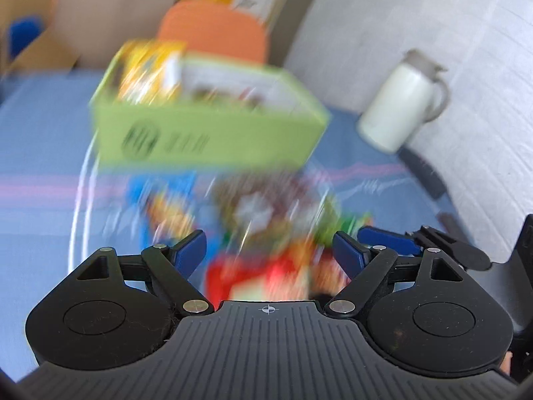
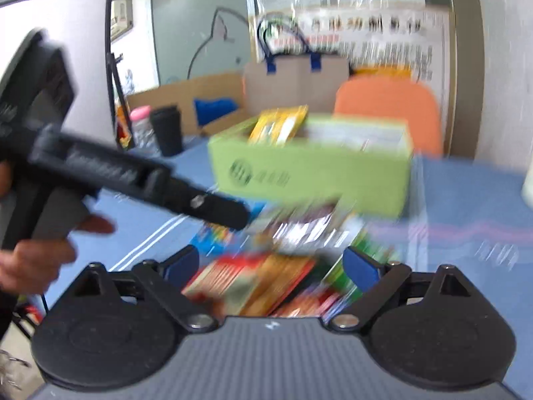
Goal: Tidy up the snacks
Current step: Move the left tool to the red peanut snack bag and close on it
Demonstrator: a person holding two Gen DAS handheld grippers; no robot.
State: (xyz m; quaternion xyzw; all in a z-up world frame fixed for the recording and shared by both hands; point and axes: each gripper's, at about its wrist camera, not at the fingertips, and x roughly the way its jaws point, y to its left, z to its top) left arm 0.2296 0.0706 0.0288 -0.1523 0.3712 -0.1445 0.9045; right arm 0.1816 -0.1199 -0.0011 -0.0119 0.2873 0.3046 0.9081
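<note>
A light green open box [image 1: 213, 133] stands on the blue table, with a yellow snack pack [image 1: 150, 73] and other packs inside. It also shows in the right wrist view [image 2: 309, 170]. A blurred pile of colourful snack packets [image 1: 263, 233] lies in front of the box, also seen in the right wrist view [image 2: 266, 280]. My left gripper [image 1: 271, 250] is open and empty just above the pile. My right gripper [image 2: 271, 266] is open and empty over the pile. The left gripper's body [image 2: 133, 180] reaches in from the left. Both views are motion-blurred.
A white thermos jug [image 1: 399, 100] stands at the right by the wall. An orange chair [image 2: 389, 113] sits behind the table. A black cup [image 2: 166, 130], a pink-lidded jar [image 2: 140, 123] and cardboard boxes [image 2: 293, 83] are at the far left.
</note>
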